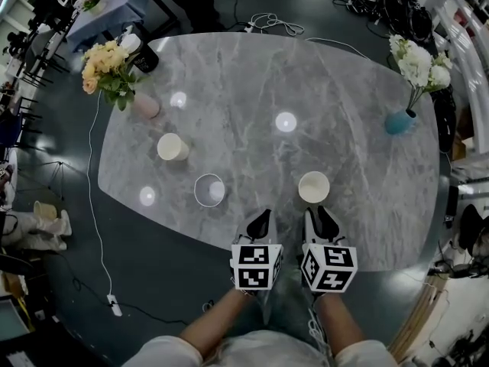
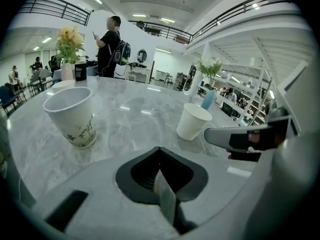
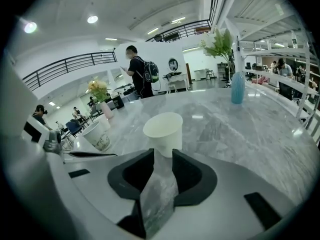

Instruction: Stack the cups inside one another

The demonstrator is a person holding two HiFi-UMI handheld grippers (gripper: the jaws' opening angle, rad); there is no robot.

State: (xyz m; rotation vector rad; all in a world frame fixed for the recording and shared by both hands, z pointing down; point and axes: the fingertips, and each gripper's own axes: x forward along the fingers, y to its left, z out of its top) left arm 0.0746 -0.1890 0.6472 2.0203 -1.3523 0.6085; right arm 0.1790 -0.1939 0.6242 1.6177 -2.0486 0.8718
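Three paper cups stand upright and apart on the grey marble table (image 1: pixel 252 75). A plain cream cup (image 1: pixel 173 147) is at the left, a printed cup (image 1: pixel 209 189) at the front middle, and a plain cup (image 1: pixel 313 186) at the front right. My left gripper (image 1: pixel 260 219) hangs over the near edge between the printed and right cups, its jaws shut on nothing (image 2: pixel 160 149). My right gripper (image 1: pixel 321 216) points at the right cup (image 3: pixel 163 131) just ahead of it. Its jaws stand a little apart and nothing lies between them (image 3: pixel 161 154).
A pink vase with yellow flowers (image 1: pixel 111 71) and a black mug (image 1: pixel 145 58) stand at the far left. A teal vase with white flowers (image 1: pixel 401 119) stands at the far right. A person with a backpack (image 2: pixel 111 41) stands beyond the table.
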